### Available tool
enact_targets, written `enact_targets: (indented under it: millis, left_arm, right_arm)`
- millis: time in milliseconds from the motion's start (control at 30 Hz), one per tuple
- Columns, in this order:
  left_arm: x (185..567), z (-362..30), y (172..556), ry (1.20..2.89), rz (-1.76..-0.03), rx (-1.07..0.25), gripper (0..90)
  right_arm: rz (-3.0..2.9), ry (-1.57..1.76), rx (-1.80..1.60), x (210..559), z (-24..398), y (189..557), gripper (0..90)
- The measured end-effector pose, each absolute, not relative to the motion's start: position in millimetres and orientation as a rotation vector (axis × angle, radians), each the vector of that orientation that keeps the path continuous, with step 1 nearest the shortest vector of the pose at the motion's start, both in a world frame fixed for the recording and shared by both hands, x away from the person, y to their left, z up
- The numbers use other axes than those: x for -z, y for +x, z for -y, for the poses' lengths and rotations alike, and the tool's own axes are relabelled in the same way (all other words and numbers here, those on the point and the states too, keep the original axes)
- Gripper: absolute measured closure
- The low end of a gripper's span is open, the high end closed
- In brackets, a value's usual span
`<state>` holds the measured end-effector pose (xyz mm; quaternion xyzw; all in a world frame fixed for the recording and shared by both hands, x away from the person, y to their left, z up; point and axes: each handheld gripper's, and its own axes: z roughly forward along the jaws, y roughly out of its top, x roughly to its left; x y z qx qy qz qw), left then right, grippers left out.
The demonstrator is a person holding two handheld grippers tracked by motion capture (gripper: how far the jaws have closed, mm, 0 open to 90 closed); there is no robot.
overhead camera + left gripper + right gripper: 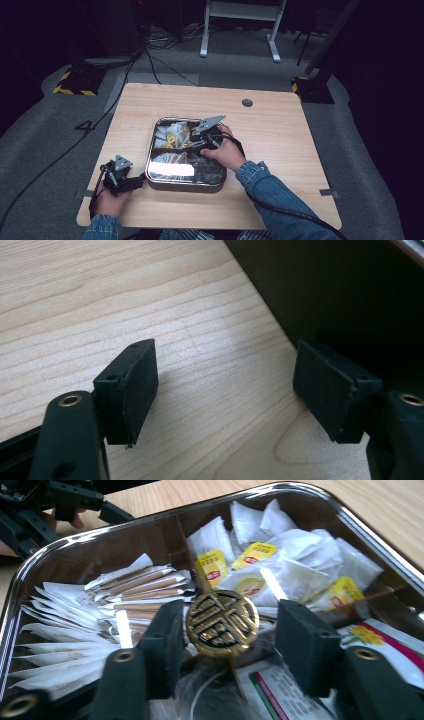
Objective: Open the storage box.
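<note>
A round brass knob (pixel 222 623) with a relief emblem stood at the middle of the compartmented metal tray (pixel 185 184), between the right hand-held gripper's (pixel 227 630) unclenched jaws. Tea bags (pixel 280 565) and paper sachets (pixel 80 615) crowded around. The left hand-held gripper (pixel 225 390) rested released on the worktop (pixel 270 130), left of the tray.

- Tabletop (pixel 270 130): light wood, rounded corners; round dark hole (pixel 247 103) near far edge
- Metal tray (pixel 186 184): square, divided, resting directly on tabletop, left of centre, toward near edge
- Left hand-held gripper (pixel 131 183): low at tabletop, just beside tray's left wall
</note>
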<state>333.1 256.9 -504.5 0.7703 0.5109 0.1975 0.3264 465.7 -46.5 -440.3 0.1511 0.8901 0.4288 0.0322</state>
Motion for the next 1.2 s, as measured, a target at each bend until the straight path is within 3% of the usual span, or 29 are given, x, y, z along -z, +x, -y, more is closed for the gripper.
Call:
enact_targets:
  millis: [200, 1200]
  left_arm:
    - [504.6, -256.9, 333.1, 2.018, -1.339, -0.518, 26.6]
    - [504.5, -256.9, 333.3, 2.017, -1.339, -0.516, 26.6]
  right_arm:
    - [-2.759, 0.396, -1.244, 441.4, 39.1, 463.2, 57.4]
    - [-2.732, 0.421, -1.232, 441.0, 38.8, 459.5, 58.6]
